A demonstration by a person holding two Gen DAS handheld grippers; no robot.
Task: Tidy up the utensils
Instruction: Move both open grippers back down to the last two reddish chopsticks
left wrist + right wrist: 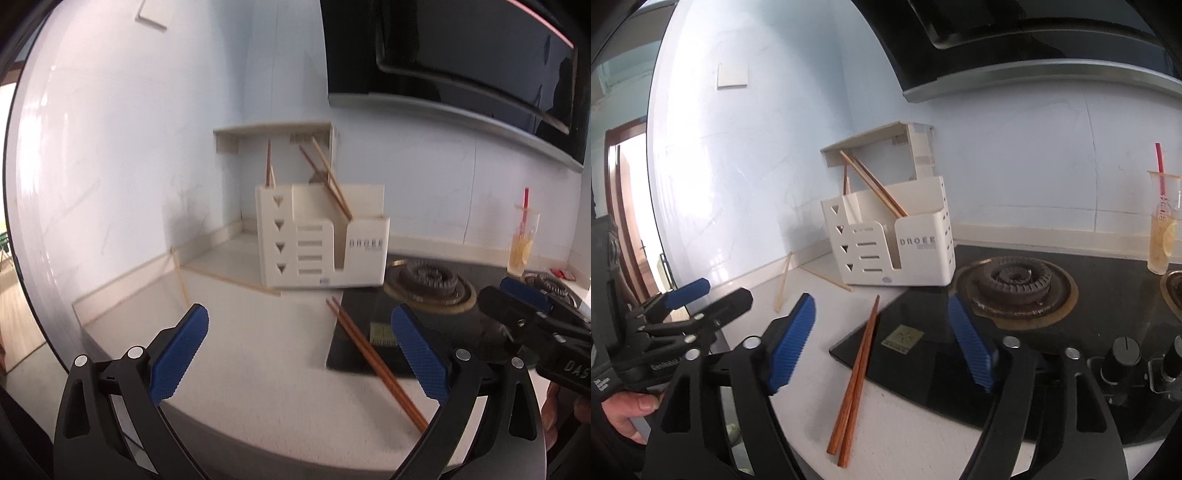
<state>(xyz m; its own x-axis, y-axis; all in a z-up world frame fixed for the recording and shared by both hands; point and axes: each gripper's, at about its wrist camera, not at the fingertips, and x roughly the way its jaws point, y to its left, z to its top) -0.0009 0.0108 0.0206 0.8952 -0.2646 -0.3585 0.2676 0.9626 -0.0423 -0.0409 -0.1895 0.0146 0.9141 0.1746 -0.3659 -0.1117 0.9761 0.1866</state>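
Our right gripper stands with its jaws spread wide and nothing between the blue pads; the pair of brown chopsticks lies flat on the white counter just left of the midline between them, tips reaching onto the edge of the black stove top. Our left gripper is likewise released and empty, the same chopsticks lying close to its right pad, and the white utensil holder with more chopsticks in it stands well beyond both sets of jaws

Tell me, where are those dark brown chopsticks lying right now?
In the right wrist view, the chopsticks lie on the white counter, partly over the black stove's left edge.
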